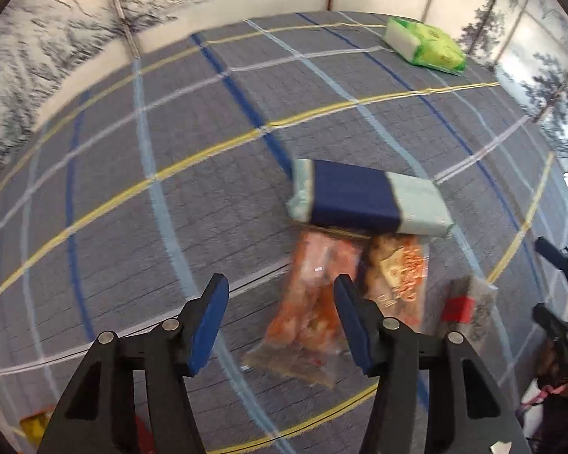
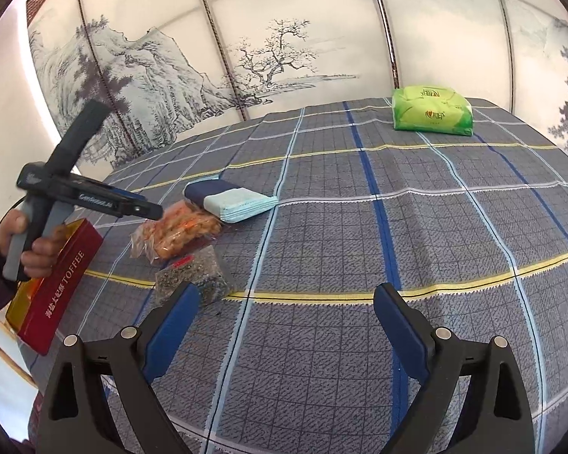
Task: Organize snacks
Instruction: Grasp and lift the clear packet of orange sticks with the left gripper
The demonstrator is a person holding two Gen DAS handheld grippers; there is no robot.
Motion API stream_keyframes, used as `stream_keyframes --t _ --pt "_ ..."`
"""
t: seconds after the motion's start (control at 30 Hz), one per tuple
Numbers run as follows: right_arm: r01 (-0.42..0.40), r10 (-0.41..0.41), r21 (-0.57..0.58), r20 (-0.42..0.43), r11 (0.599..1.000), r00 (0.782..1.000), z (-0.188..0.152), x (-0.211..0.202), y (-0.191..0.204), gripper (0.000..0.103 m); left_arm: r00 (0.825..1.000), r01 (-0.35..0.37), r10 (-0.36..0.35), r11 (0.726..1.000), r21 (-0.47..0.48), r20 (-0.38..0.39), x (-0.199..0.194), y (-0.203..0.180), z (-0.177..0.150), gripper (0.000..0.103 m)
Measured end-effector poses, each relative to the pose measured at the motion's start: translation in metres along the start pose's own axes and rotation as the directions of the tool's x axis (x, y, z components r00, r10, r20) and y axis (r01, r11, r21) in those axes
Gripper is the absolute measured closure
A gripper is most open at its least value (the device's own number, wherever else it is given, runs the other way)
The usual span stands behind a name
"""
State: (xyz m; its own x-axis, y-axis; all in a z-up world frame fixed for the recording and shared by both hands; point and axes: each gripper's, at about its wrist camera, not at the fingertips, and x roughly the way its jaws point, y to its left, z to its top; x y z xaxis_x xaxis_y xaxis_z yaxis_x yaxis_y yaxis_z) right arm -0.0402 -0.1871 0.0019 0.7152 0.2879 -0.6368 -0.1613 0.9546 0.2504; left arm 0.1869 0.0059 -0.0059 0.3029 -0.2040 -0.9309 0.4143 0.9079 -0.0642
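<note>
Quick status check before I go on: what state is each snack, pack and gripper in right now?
left gripper: open, nothing between the fingers, above the orange snack bag
right gripper: open, empty
orange snack bag: flat on the cloth, sealed
dark seed bag: lying flat
red toffee box: closed, at the table edge
blue tissue pack: lying flat
green tissue pack: lying far back

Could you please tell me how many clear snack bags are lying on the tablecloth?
3: two orange ones side by side just below the blue tissue pack, and a dark seed bag nearest the right tool. Others may be hidden.

Snack bags (image 2: 178, 234) clustered on the tablecloth (image 2: 359, 227), tissue pack (image 2: 431, 111) well apart behind
</note>
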Motion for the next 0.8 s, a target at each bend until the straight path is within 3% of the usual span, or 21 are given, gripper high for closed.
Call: stream_keyframes --t 0.03,0.13,0.17,0.27,0.33,0.37,0.57,0.63,0.8 --pt "-0.001 0.001 -0.003 0.001 1.0 1.0 0.0 0.0 0.0 0.009 0.999 0.032 -0.032 0.999 0.017 -0.009 0.003 -0.002 0.002 0.047" --pt "0.001 -0.001 -0.004 -0.002 1.0 1.0 0.001 0.002 0.001 0.009 0.998 -0.002 0.007 0.997 0.076 -0.062 0.018 -0.011 0.007 0.044" --pt "0.002 -0.002 -0.003 -0.002 1.0 1.0 0.001 0.002 0.001 0.009 0.996 0.02 -0.011 0.996 0.092 -0.092 0.025 -0.013 0.007 0.044" --pt "0.005 -0.005 -0.003 -0.002 1.0 1.0 0.002 0.003 0.0 0.008 0.997 -0.001 0.013 0.988 0.157 -0.081 0.029 -0.02 0.008 0.042" --pt "0.004 -0.004 -0.006 -0.005 1.0 1.0 0.003 0.004 0.0 0.008 0.997 -0.003 0.013 0.991 0.134 -0.073 0.027 -0.018 0.007 0.053" --pt "0.004 -0.004 -0.006 -0.006 1.0 1.0 0.003 0.005 0.0 0.008 0.998 -0.004 0.012 0.993 0.121 -0.063 0.024 -0.018 0.005 0.071" --pt "-0.001 0.001 -0.014 -0.017 1.0 1.0 0.004 0.006 0.003 0.007 0.995 -0.105 0.105 0.992 -0.064 -0.005 -0.002 -0.015 -0.036 0.07" --pt "-0.041 0.04 -0.04 -0.029 0.998 0.999 0.003 0.006 0.007 0.006 0.997 -0.068 0.074 0.99 -0.121 0.039 -0.024 -0.02 -0.053 0.07" --pt "-0.121 0.11 -0.117 -0.101 0.986 0.989 0.005 0.013 0.025 0.006 0.99 -0.025 0.041 0.992 -0.124 0.134 -0.074 -0.046 -0.092 0.07"
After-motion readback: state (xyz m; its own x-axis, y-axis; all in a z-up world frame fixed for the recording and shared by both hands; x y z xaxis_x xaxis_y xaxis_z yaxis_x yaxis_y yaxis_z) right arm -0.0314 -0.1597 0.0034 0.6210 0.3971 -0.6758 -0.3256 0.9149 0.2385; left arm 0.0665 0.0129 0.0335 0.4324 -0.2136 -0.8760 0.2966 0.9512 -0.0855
